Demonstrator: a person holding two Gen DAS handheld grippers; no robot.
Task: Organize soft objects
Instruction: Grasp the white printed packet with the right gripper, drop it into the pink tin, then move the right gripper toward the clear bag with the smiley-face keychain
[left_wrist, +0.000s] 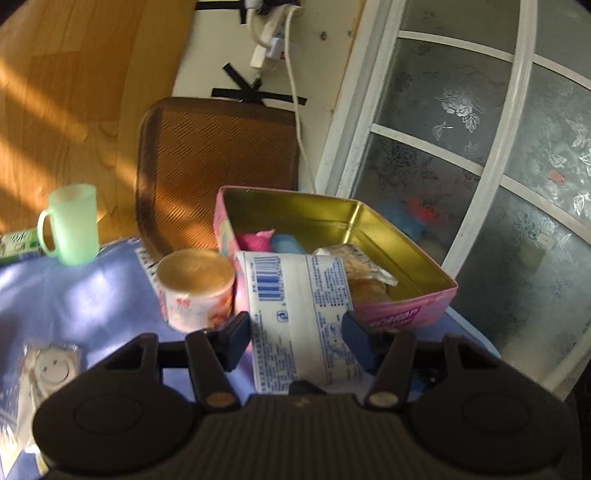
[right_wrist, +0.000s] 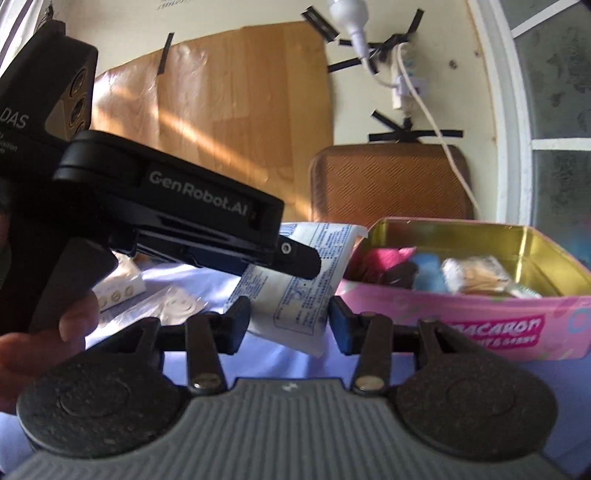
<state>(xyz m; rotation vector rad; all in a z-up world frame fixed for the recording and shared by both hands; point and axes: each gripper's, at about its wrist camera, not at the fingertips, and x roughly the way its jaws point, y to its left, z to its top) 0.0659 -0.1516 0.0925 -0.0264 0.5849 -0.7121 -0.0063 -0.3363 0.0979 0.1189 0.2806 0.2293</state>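
The left gripper (left_wrist: 297, 334) clenches a crinkly white packet (left_wrist: 299, 317). The right gripper (right_wrist: 290, 323) sits released. A pink rectangular tin (left_wrist: 402, 314) with a gold lining holds soft wrapped items.

Pink tin (left_wrist: 402, 314) open on top; cup (left_wrist: 195, 288) crowds its left, window frame (left_wrist: 354, 110) its right

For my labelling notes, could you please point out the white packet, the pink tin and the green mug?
white packet (left_wrist: 299, 314): left wrist view, printed middle.
pink tin (left_wrist: 399, 314): left wrist view, front outer wall.
green mug (left_wrist: 75, 225): left wrist view, side wall.
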